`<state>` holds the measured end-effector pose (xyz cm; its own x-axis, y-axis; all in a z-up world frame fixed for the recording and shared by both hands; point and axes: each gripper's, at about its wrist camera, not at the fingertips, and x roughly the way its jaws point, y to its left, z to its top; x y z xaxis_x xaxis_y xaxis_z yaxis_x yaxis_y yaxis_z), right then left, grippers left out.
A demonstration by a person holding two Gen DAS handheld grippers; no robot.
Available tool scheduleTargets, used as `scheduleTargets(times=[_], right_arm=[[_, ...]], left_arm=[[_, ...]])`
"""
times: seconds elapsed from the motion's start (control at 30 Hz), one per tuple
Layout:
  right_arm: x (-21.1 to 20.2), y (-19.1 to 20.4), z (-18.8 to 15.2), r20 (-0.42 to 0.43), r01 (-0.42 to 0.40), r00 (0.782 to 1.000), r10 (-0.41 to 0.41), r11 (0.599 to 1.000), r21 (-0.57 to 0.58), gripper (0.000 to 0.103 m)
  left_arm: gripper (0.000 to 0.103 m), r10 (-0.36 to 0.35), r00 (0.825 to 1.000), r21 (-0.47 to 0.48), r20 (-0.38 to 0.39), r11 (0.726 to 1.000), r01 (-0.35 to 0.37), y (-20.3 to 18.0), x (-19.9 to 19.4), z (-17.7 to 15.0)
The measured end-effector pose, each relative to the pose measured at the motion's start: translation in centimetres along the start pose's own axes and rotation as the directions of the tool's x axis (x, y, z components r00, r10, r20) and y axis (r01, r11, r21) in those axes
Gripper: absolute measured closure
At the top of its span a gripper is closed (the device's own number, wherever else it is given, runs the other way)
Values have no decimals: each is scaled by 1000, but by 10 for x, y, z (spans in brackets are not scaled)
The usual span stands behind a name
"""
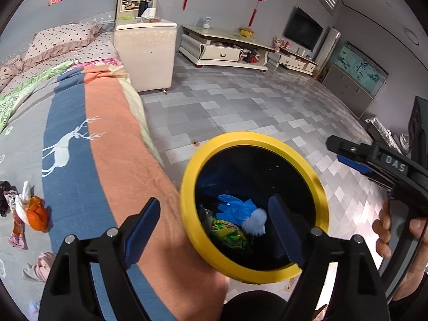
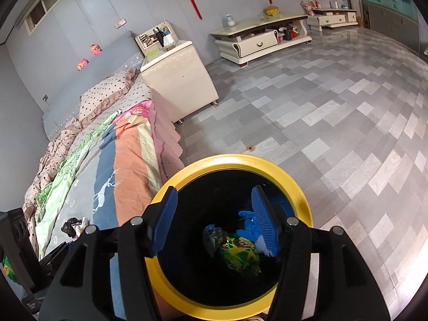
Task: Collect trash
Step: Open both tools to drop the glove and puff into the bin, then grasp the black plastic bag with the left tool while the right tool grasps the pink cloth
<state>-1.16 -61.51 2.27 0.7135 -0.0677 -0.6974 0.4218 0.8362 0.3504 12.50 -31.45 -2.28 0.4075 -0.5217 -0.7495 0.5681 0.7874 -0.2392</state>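
Nearest the lens, the left gripper is seen with its jaws spread wide and nothing held between them. Just beyond and below the right-hand jaw sits a yellow-rimmed bin, on the floor against the edge of the bed. Inside the bin a blue glove, a green snack wrapper and a pale crumpled tissue can be made out.

The right gripper is held directly over the bin's mouth, its jaws likewise wide apart and empty.

Well to the left of the left jaws, on the bedspread, more trash is left: an orange peel touching a crumpled white tissue, with dark scraps beside them and a pinkish wad nearer the camera.

The peel is judged light, soft and a little slippery; it is probably best pinched across its raised curled edge. The tissue should crush easily and can be taken at its bunched middle. The bedspread is soft, so it may be caught by a deep pinch.
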Motion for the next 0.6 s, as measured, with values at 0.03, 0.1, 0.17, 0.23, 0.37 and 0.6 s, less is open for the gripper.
scheduleTargets(times=[0.03, 0.1, 0.17, 0.23, 0.37, 0.6], right_arm=[[-1, 2, 0, 2, -2, 1000, 2, 1000, -3, 48], [-4, 9, -1, 7, -4, 1000, 4, 1000, -22, 48], [-4, 16, -2, 6, -15, 1000, 16, 999, -33, 47], [-4, 23, -3, 1, -35, 999, 35, 999, -38, 46], [-2, 40, -7, -14, -67, 998, 67, 996, -53, 43], [3, 80, -17, -38, -113, 993, 110, 989, -98, 35]], left_arm=[[23, 6, 1000, -4, 2, 1000, -6, 4, -2, 0], [23, 18, 1000, -12, 6, 1000, -18, 12, -5, 0], [23, 32, 999, -21, 13, 999, -32, 21, -9, 1], [23, 47, 999, -35, 21, 998, -46, 31, -15, 0], [23, 86, 996, -73, 34, 994, -84, 57, -26, 0], [22, 151, 988, -132, 44, 981, -144, 102, -42, -3]])
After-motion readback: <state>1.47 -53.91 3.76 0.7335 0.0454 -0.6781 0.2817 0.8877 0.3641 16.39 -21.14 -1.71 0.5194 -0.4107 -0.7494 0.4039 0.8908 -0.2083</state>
